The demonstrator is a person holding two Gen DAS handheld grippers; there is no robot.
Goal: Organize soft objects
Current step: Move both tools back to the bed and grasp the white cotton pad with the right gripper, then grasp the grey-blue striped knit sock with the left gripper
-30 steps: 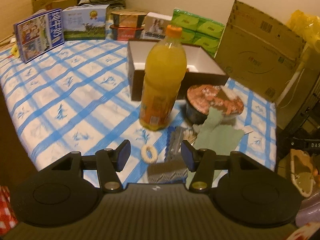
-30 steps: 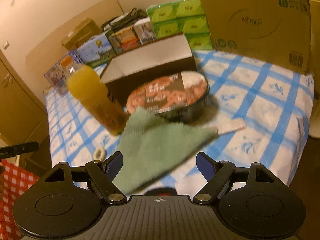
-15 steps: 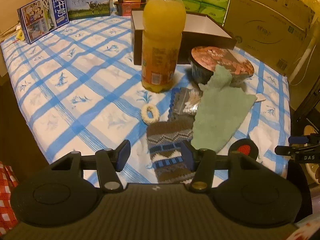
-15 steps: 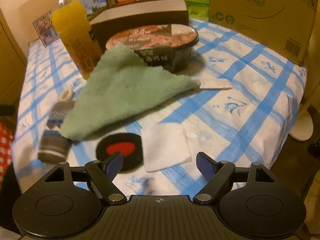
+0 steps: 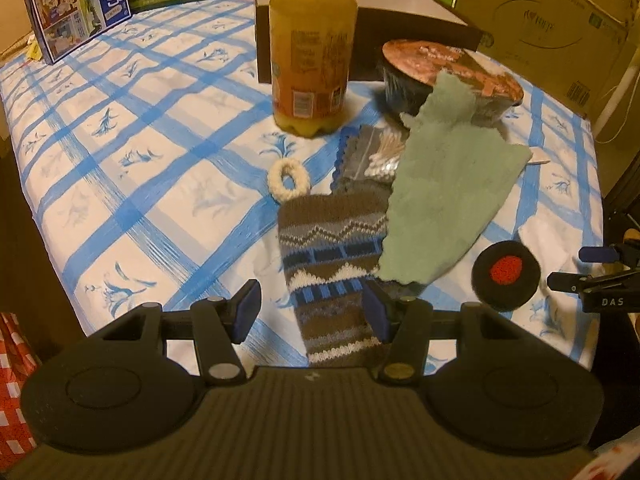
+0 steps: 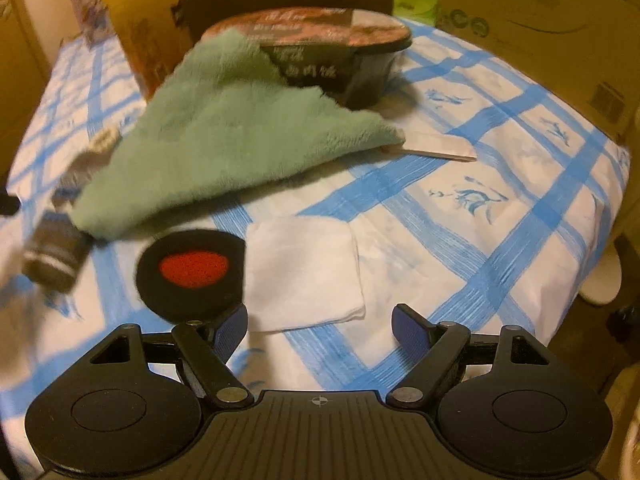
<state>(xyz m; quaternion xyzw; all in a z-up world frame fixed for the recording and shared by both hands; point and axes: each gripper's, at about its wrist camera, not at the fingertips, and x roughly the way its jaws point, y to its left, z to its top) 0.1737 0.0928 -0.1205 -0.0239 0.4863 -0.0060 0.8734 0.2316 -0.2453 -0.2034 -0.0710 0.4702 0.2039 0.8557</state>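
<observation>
Left wrist view: your left gripper (image 5: 310,310) hangs above the near edge of the counter (image 5: 140,152), which wears a blue-checked cloth. Its fingers (image 5: 246,308) are spread and hold nothing. The cuff end of a knitted patterned sock (image 5: 328,256) lies between them, nearer the finger at 3 o'clock. A green towel (image 5: 448,188) overlaps the sock's edge toward 2 o'clock, its far corner draped on a foil-lidded bowl (image 5: 452,76). A cream hair tie (image 5: 288,180) sits at 11 o'clock of the sock, and an orange juice bottle (image 5: 312,48) stands at 12.

To grip well, centre the sock between the fingers, lower until both tips straddle the knit, then close on the sock alone, clear of the towel.

Right wrist view: your right gripper (image 6: 320,326) also has its fingers spread and empty. A folded white cloth (image 6: 304,272) lies just ahead at 12 o'clock, touching a round black pad with a red centre (image 6: 192,272) at 10 o'clock. Pinch one thin edge of the white cloth so it lifts without dragging the pad.
</observation>
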